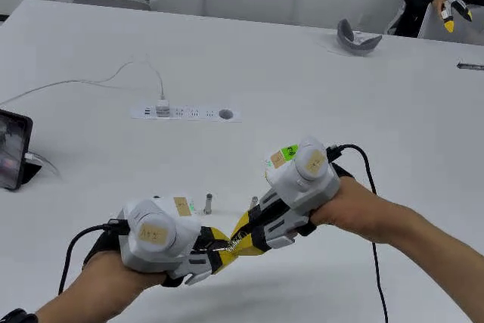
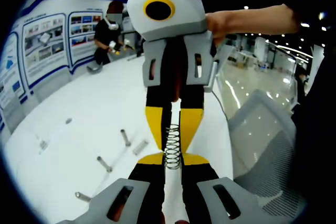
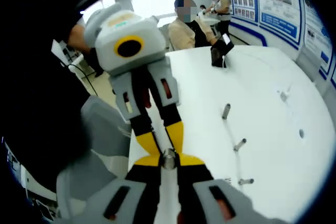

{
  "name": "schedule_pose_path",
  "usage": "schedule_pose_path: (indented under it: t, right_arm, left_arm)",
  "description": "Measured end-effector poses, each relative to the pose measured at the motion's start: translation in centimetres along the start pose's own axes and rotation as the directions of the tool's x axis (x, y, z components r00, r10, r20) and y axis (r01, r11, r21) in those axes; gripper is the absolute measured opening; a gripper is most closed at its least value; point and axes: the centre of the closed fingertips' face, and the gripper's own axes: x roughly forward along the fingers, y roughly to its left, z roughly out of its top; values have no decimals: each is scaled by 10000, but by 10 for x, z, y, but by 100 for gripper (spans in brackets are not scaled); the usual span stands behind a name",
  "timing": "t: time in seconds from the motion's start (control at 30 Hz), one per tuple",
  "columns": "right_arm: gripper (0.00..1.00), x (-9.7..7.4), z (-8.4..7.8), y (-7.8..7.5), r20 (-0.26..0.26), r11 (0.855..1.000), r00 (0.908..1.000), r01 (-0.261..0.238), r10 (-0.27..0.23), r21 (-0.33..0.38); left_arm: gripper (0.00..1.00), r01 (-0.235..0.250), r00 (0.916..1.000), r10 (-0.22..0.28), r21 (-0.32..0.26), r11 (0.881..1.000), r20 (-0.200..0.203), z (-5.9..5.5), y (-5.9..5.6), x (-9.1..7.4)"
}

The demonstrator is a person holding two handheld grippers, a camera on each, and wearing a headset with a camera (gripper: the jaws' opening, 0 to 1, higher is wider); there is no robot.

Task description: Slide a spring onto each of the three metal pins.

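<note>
My two grippers meet tip to tip low over the white table (image 1: pixel 302 88). A small metal spring (image 2: pixel 172 148) runs between them. Its lower end sits between the yellow tips of my left gripper (image 2: pixel 173 160), its upper end between those of my right gripper (image 2: pixel 176 125). In the right gripper view the spring (image 3: pixel 168 158) shows end-on between that gripper's (image 3: pixel 168 161) own jaws. Both look shut on it. In the head view the left gripper (image 1: pixel 221 252) and right gripper (image 1: pixel 240 241) touch. Three metal pins (image 2: pixel 125 137) (image 2: pixel 104 163) (image 2: pixel 82 196) stand bare on the table, with a loose spring (image 2: pixel 139 147) beside them.
A white power strip (image 1: pixel 185 113) with a cable lies mid-table. A dark tablet (image 1: pixel 13 149) stands at the left edge, a grey curved object (image 1: pixel 358 38) at the far right. Two pins (image 1: pixel 208 203) (image 1: pixel 254 202) stand just beyond the grippers. A person stands at the back right.
</note>
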Motion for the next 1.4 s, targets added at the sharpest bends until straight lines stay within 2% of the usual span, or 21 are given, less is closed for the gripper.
schedule_pose_path:
  t: [0.3, 0.5, 0.8, 1.03, 1.13, 1.27, 1.4]
  right_arm:
    - [12, 1, -4, -3, -62, 9999, 9999, 153, -153, 33]
    - [12, 0, -3, -6, 199, 9992, 9995, 253, -259, 302]
    - [12, 4, -12, -12, 32, 9973, 9989, 460, -463, 574]
    - [12, 8, -24, -16, -284, 9949, 9973, 696, -676, 731]
    - [12, 9, -30, -18, -452, 9950, 9960, 798, -771, 607]
    - [12, 10, -36, -19, -671, 9946, 9948, 807, -763, 658]
    - [12, 11, -40, -22, -854, 9942, 9931, 859, -802, 651]
  left_arm:
    - [15, -273, 9996, 273, -225, 9994, -2, -7, 3, -2]
    - [20, -547, 9985, 547, -662, 9963, -20, -13, 11, -8]
    - [25, -860, 9962, 868, -1137, 9898, 25, -21, 17, -16]
    - [27, -1169, 9929, 1187, -1575, 9806, 21, -29, 25, -24]
    - [28, -1391, 9897, 1427, -1871, 9725, 63, -33, 32, -29]
    - [31, -1588, 9870, 1609, -1929, 9683, -50, -39, 37, -33]
    - [34, -1902, 9810, 1940, -2294, 9546, -59, -46, 44, -39]
